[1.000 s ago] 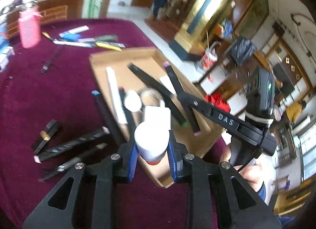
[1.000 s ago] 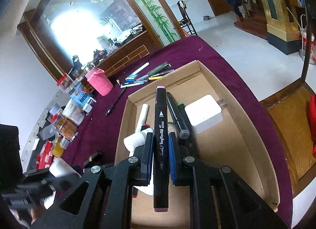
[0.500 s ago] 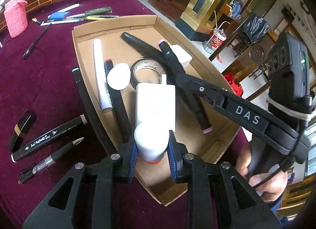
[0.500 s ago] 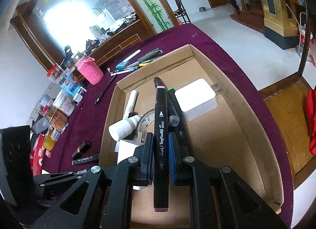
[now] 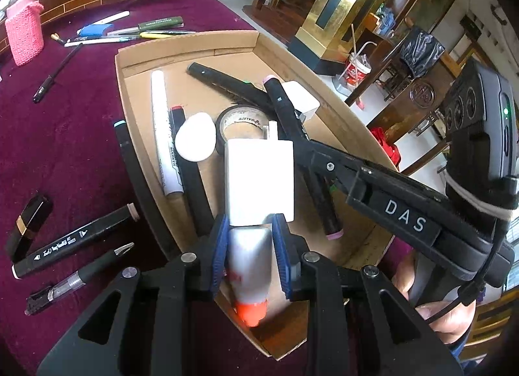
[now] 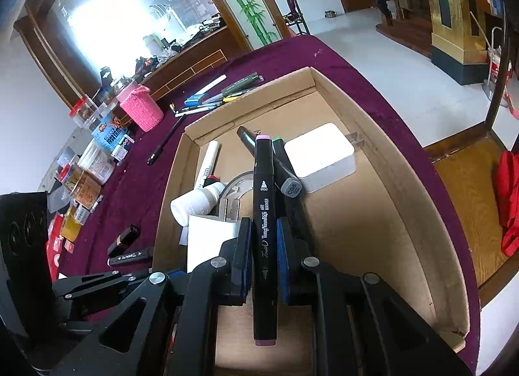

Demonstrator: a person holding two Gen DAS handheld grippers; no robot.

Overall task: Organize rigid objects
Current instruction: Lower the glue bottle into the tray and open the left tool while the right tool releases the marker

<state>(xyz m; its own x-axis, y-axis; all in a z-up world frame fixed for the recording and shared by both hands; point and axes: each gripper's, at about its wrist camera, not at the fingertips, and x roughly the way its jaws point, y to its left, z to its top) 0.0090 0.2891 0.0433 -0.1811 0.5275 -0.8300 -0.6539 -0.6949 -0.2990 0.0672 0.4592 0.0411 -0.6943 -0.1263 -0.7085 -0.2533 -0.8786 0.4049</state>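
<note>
My left tongs grip a white bottle with an orange cap, low over the near corner of the cardboard box. My right tongs clamp a black art marker above the box's middle. I'd lower each flat before letting go. The box's left half is crowded; bare floor lies along its right wall, so the marker belongs there.
</note>
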